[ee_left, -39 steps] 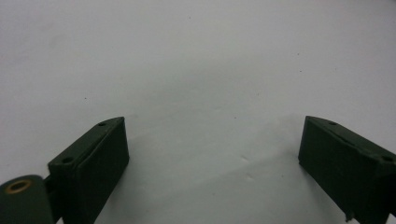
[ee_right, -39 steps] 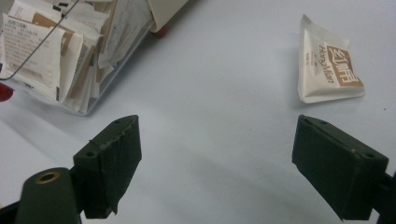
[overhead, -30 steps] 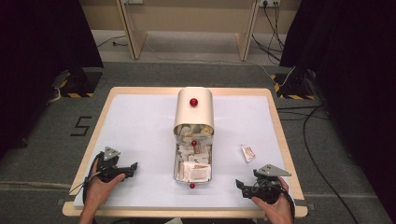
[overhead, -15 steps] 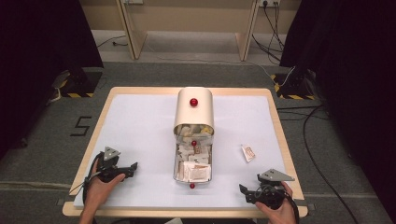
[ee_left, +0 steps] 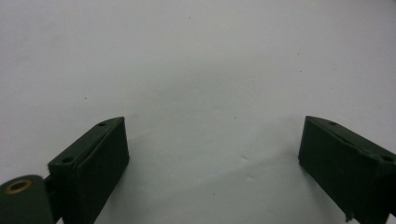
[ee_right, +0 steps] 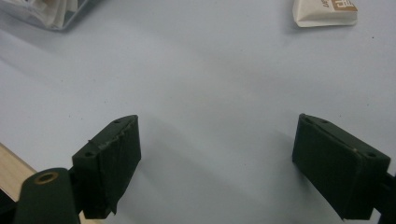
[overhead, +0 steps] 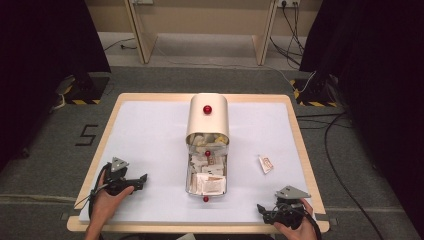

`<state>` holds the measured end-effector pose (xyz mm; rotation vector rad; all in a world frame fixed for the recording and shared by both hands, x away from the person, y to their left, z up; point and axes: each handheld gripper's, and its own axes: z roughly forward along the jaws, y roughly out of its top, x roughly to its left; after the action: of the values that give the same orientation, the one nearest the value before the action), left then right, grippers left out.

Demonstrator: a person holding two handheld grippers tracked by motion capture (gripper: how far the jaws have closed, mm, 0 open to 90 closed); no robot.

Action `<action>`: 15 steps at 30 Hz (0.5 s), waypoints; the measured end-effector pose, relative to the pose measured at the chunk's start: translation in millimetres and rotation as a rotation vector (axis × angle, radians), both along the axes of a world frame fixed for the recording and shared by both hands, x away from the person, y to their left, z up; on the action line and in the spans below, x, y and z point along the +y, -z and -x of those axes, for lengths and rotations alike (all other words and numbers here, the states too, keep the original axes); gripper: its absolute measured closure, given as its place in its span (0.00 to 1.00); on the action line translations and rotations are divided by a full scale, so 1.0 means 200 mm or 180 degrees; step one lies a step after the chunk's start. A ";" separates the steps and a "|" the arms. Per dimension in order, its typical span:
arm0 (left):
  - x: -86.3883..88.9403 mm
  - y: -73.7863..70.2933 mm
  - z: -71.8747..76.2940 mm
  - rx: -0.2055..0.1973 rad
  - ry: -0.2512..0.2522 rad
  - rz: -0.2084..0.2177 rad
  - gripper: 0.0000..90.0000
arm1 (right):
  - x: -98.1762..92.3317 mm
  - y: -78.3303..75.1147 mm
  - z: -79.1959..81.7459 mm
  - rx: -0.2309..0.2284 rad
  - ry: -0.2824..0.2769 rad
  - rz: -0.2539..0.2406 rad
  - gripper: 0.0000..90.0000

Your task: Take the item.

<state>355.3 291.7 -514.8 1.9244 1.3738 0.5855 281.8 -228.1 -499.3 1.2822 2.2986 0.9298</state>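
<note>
A metal box [overhead: 189, 176] of several paper sachets stands mid-table, its cream roll-top lid [overhead: 207, 122] with a red knob pushed back. One loose sachet [overhead: 265, 163] lies on the white mat to its right, also at the top right of the right gripper view as sachet [ee_right: 324, 10]. My left gripper [overhead: 141, 181] rests near the front left, jaws pointing right, open over bare mat [ee_left: 212, 158]. My right gripper [overhead: 261, 210] sits at the front right edge, open and holding nothing [ee_right: 217, 158], with the box corner [ee_right: 51, 14] at upper left.
The white mat [overhead: 150, 140] covers a wooden table whose rim [overhead: 200, 227] runs close under both hands. Dark curtains, cables and a wooden frame lie beyond the far side.
The right gripper has drawn back a little toward the near edge of the table. The left gripper has stayed put.
</note>
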 end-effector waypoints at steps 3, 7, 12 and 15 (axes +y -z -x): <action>0.00 0.00 0.00 0.0000 0.0000 0.0000 0.09 | 0.01 0.00 0.00 -0.0026 -0.0025 0.0090 0.16; 0.00 0.00 0.00 0.0000 0.0001 -0.0001 0.09 | 0.01 0.01 0.00 -0.0032 -0.0021 0.0075 0.16; 0.00 0.00 0.00 0.0000 0.0000 0.0000 0.09 | 0.01 0.01 0.00 -0.0034 -0.0027 0.0079 0.16; 0.00 0.00 0.00 0.0000 0.0001 -0.0001 0.08 | 0.01 0.01 0.00 -0.0035 -0.0026 0.0076 0.16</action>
<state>355.3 291.7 -514.8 1.9247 1.3736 0.5854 281.0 -225.9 -500.4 1.2558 2.3015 0.9071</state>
